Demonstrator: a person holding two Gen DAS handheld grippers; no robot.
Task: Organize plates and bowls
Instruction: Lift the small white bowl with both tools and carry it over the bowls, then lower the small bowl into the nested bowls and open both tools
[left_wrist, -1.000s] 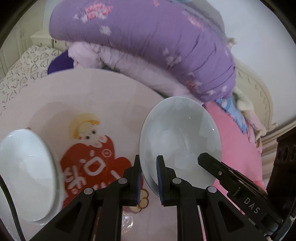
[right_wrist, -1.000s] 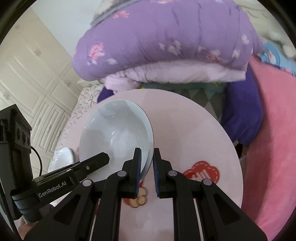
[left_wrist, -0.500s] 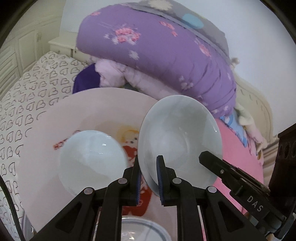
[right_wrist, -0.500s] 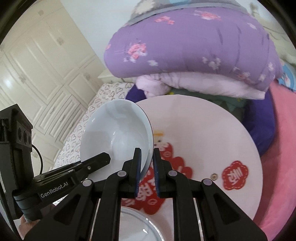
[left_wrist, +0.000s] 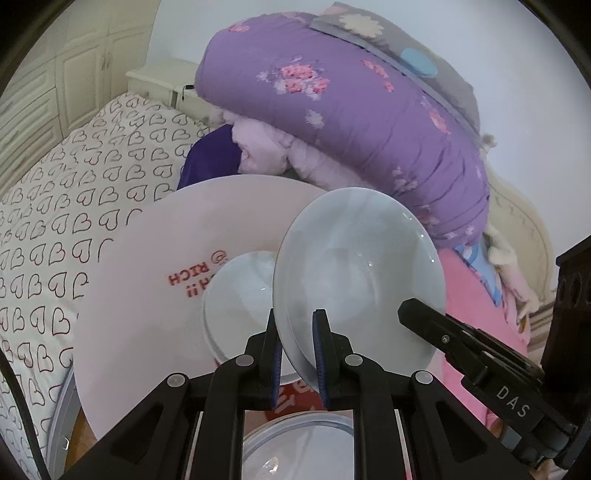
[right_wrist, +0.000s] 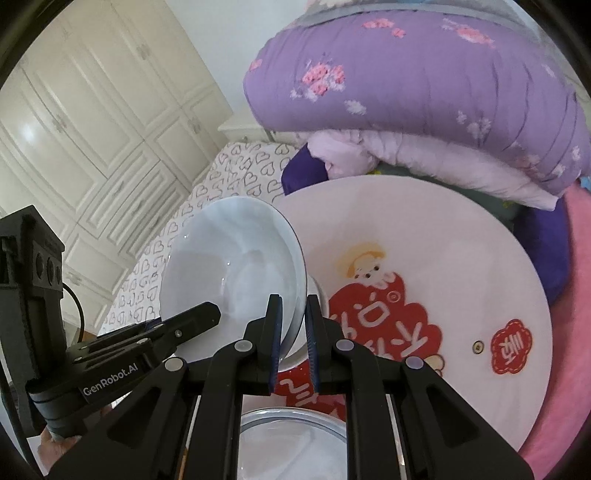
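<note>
Left tool (left_wrist: 297, 356), jaws narrow and clamped on the near rim of a pale blue glazed shallow bowl (left_wrist: 360, 273), which stands tilted on edge with its hollow facing right in the left wrist view; the bowl's far rim reaches up toward the folded purple floral quilt (left_wrist: 354, 110) piled behind. Right tool (right_wrist: 293, 341), jaws likewise narrow and pinched on the near rim of a second pale blue glazed bowl (right_wrist: 236, 273), tilted with its hollow facing left, its free edge overhanging the heart-printed white bedsheet (right_wrist: 236, 173). Both tools point steeply downward over a round pink table (right_wrist: 424, 229) printed with a red cartoon figure; in each view the opposite tool enters from the side as a black arm. A further pale bowl (left_wrist: 240, 295) sits behind the left tool's bowl, whether resting on the table cannot be told. At the bottom edge of each view, under the tool, lies the rim of a clear glass bowl (right_wrist: 291, 435). The right half of the table surface is bare, bounded by a pink blanket (right_wrist: 569, 332) at its rim; white panelled wardrobe doors (right_wrist: 92, 110) stand beyond the bed.
</note>
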